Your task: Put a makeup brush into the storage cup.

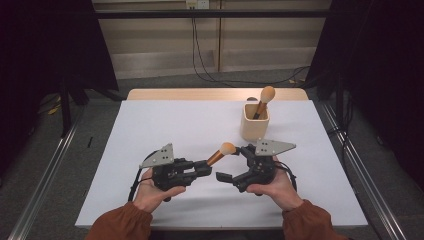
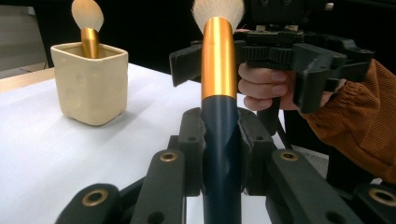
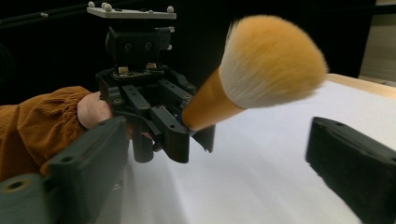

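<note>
My left gripper [image 1: 205,168] [image 2: 220,133] is shut on the dark handle of a makeup brush [image 1: 220,153] [image 2: 218,60]. The brush has a gold ferrule and a soft orange-white head [image 3: 271,60], and it points up and right toward my right gripper [image 1: 235,162] [image 3: 219,163]. My right gripper faces it with its jaws spread wide. The brush head sits in front of the gap, touching neither pad. A cream square cup [image 1: 254,125] [image 2: 91,84] stands behind on the white table. A second brush [image 1: 265,97] [image 2: 88,18] stands in it, head up.
The white tabletop [image 1: 165,125] has a wooden strip along its far edge. Dark curtains hang on both sides, and cables run across the floor behind. Both hands, in rust-orange sleeves, are near the table's front edge.
</note>
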`<state>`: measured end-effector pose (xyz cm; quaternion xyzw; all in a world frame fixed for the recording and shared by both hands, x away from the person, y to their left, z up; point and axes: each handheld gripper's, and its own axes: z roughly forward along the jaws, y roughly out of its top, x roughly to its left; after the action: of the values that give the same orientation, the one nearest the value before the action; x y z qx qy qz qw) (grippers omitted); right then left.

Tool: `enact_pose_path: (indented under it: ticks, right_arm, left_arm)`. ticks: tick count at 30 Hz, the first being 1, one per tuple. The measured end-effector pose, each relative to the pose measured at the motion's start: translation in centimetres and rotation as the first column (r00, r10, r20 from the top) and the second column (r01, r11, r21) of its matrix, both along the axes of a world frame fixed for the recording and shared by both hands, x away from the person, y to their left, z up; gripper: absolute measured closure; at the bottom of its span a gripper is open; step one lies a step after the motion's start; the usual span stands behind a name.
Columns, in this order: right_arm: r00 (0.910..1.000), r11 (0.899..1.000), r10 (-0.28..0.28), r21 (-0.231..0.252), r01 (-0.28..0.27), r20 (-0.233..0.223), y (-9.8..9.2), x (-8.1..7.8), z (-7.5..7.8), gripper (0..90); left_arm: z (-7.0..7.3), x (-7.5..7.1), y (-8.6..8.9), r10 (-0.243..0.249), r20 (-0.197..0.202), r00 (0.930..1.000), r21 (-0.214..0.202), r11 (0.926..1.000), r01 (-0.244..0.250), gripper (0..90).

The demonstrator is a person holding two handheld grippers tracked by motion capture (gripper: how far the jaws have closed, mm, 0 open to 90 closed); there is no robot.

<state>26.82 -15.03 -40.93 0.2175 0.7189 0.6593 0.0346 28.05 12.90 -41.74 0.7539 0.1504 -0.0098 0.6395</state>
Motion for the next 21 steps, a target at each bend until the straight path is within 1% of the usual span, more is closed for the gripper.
enact_pose_path:
  ticks: [2, 3, 5, 7, 9, 13, 14, 17, 21]
  right_arm:
    - [0.9998, 1.000, 0.015, 0.011, -0.015, -0.013, 0.10, 0.19, -0.08, 21.6]
    - [0.9997, 1.000, 0.017, 0.011, -0.017, -0.016, 0.11, 0.26, -0.10, 22.7]
    - [0.9994, 1.000, 0.015, 0.024, -0.015, -0.031, 0.06, 0.44, -0.16, 28.8]
    - [0.9989, 0.999, 0.020, 0.037, -0.019, -0.042, -0.03, 0.57, -0.16, 35.4]
    - [0.9985, 0.999, 0.029, 0.047, -0.027, -0.047, -0.11, 0.68, -0.20, 43.8]
    - [0.9975, 0.998, 0.037, 0.060, -0.033, -0.061, -0.10, 0.73, -0.27, 50.0]
    - [0.9969, 0.997, 0.040, 0.062, -0.036, -0.067, -0.10, 0.72, -0.30, 53.4]
    - [0.9961, 0.996, 0.050, 0.073, -0.045, -0.073, -0.02, 0.75, -0.39, 60.0]
    - [0.9950, 0.995, 0.055, 0.089, -0.048, -0.083, 0.08, 0.81, -0.45, 65.9]
  left_arm:
    - [-0.05, 0.00, -0.03, -0.008, 0.001, 1.0000, 0.002, 1.0000, 0.008, 74.5]
    - [-0.09, 0.00, -0.07, -0.004, 0.004, 1.0000, 0.004, 1.0000, 0.004, 74.5]
    - [-0.15, 0.02, -0.10, -0.010, 0.002, 0.9999, 0.009, 0.9999, 0.010, 74.5]
    - [-0.22, 0.02, -0.20, -0.007, 0.000, 1.0000, 0.009, 0.9999, 0.007, 74.5]
    - [-0.25, 0.03, -0.24, -0.010, -0.001, 0.9999, 0.009, 0.9999, 0.010, 74.5]
    - [-0.32, 0.02, -0.35, -0.010, 0.003, 0.9999, 0.013, 0.9999, 0.010, 74.5]
    - [-0.33, 0.01, -0.38, -0.010, 0.002, 0.9999, 0.012, 0.9999, 0.010, 74.5]
    - [-0.37, -0.01, -0.43, -0.018, 0.000, 0.9998, 0.013, 0.9998, 0.018, 74.5]
    - [-0.38, 0.00, -0.40, -0.014, 0.000, 0.9999, 0.010, 0.9998, 0.014, 74.4]
